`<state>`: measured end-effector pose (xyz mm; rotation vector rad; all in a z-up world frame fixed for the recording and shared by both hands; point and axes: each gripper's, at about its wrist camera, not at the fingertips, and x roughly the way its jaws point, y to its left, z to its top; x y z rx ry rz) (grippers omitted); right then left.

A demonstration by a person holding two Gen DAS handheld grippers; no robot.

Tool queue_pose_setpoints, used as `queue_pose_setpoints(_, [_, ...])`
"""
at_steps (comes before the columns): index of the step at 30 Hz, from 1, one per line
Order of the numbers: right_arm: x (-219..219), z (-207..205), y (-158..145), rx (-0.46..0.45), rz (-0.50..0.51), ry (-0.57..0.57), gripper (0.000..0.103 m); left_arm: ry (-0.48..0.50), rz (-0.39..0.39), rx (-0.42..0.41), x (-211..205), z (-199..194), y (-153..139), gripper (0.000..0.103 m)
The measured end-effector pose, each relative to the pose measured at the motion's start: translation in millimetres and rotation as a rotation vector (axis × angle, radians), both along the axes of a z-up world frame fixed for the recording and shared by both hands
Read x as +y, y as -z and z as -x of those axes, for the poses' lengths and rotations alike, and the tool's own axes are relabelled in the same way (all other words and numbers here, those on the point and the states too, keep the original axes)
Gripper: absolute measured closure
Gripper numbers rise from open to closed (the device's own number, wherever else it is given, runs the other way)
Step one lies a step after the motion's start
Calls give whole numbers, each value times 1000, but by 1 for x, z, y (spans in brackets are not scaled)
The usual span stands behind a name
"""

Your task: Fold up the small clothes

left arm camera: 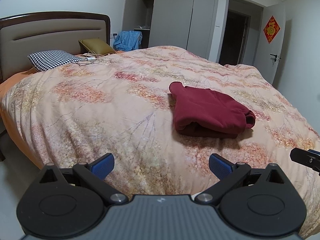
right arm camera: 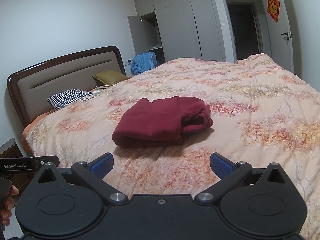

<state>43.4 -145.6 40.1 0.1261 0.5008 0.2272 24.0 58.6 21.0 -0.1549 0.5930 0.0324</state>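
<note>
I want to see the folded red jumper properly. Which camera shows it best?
The right wrist view: the folded dark red fleece garment lies near the picture's middle, straight ahead of the open jaws, showing its top, front fold and tucked end. The left wrist view shows it off to the right, at an angle.

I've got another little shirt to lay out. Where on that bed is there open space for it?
The quilt is bare left of the folded red garment, up to the houndstooth pillow, and in front of it toward both open grippers. It is crowded only by the headboard, with two pillows and a cable.
</note>
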Motion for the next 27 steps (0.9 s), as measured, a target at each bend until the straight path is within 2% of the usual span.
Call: queue_pose_setpoints(27, [1, 2, 1, 8, -8, -6, 1, 13, 29, 11, -3, 0, 3, 0])
